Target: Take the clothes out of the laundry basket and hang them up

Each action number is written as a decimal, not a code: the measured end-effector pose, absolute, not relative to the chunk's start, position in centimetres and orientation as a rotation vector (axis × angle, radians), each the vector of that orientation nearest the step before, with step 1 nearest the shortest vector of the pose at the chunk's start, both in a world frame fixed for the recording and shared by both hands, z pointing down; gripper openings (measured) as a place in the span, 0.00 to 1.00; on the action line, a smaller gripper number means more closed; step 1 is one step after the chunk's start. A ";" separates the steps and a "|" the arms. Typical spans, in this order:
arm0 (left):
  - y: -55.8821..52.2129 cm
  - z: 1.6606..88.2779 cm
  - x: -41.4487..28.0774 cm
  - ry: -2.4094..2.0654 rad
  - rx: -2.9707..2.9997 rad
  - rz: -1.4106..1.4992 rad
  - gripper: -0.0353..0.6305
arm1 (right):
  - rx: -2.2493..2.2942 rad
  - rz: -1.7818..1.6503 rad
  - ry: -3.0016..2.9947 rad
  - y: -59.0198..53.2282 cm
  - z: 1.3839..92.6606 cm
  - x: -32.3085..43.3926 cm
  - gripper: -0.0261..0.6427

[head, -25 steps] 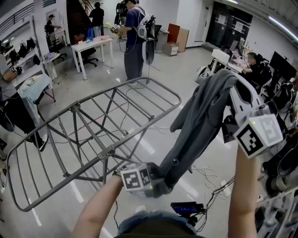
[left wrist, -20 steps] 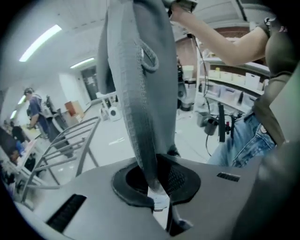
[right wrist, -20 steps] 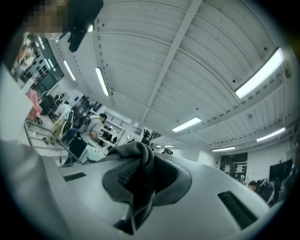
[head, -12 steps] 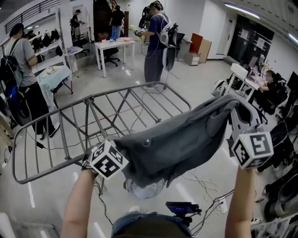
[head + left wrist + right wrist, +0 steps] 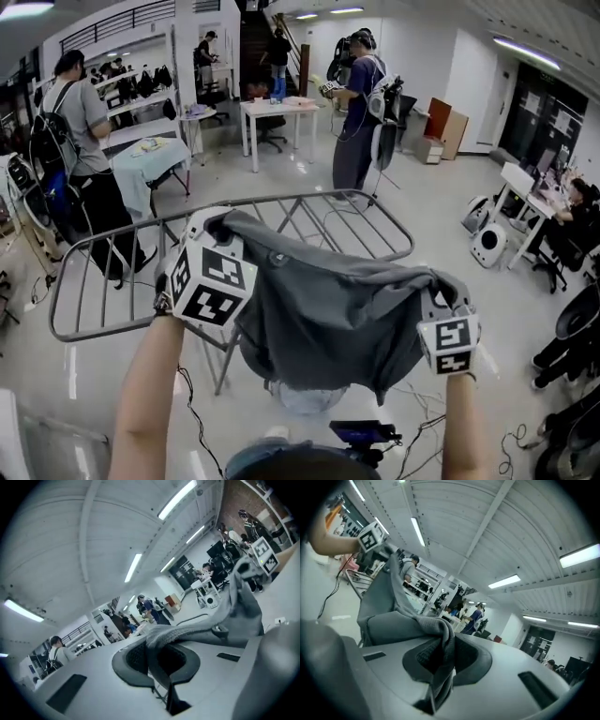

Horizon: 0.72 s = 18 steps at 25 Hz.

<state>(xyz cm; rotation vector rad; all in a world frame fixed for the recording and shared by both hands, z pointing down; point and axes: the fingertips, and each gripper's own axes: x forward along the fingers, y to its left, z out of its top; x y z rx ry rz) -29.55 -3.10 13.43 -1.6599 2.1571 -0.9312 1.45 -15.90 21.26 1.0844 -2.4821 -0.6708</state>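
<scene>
1. Grey metal drying rack (image 5: 309, 198) stands open on a pale office floor, its flat top of thin bars spread wide.
2. Dark grey garment (image 5: 328, 314) is held up and stretched broadly between the two grippers, hanging in front of the rack's near side in the head view.
3. Left gripper (image 5: 161, 663) has its jaws closed on one bunched top corner of the garment.
4. Right gripper (image 5: 440, 667) has its jaws clamped on the opposite top corner, with cloth folded between them.

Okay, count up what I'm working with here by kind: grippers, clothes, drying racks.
Hand-held grippers: 2 (left hand-held gripper, right hand-held gripper)
Grey garment: 1
Drying rack: 1
Total: 4
</scene>
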 end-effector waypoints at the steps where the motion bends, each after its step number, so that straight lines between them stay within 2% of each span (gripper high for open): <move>1: -3.3 12.2 -29.0 2.147 -1.639 -0.932 0.08 | 1.025 -0.647 -2.469 -15.4 23.6 0.7 0.08; 7: -2.0 7.6 -25.7 2.153 -1.529 -0.953 0.08 | 0.655 -0.489 -2.389 -11.9 37.0 -2.4 0.11; 8: -1.5 7.3 -25.6 2.154 -1.527 -0.955 0.08 | 0.547 -0.460 -2.390 -10.6 38.4 -3.2 0.17; 10: -0.7 6.8 -25.0 2.151 -1.513 -0.963 0.08 | 0.279 -0.444 -2.392 -7.4 40.2 -4.7 0.35; 11: -0.5 6.6 -24.2 2.149 -1.502 -0.968 0.08 | 0.131 -0.453 -2.395 -5.7 40.5 -4.9 0.40; 15: 0.6 6.3 -20.3 2.135 -1.461 -1.010 0.08 | -0.368 -0.466 -2.434 1.0 37.8 -4.7 0.43; 18: 3.7 5.6 -18.7 2.135 -1.438 -1.025 0.08 | -0.385 -0.569 -2.532 4.0 33.7 -7.1 0.44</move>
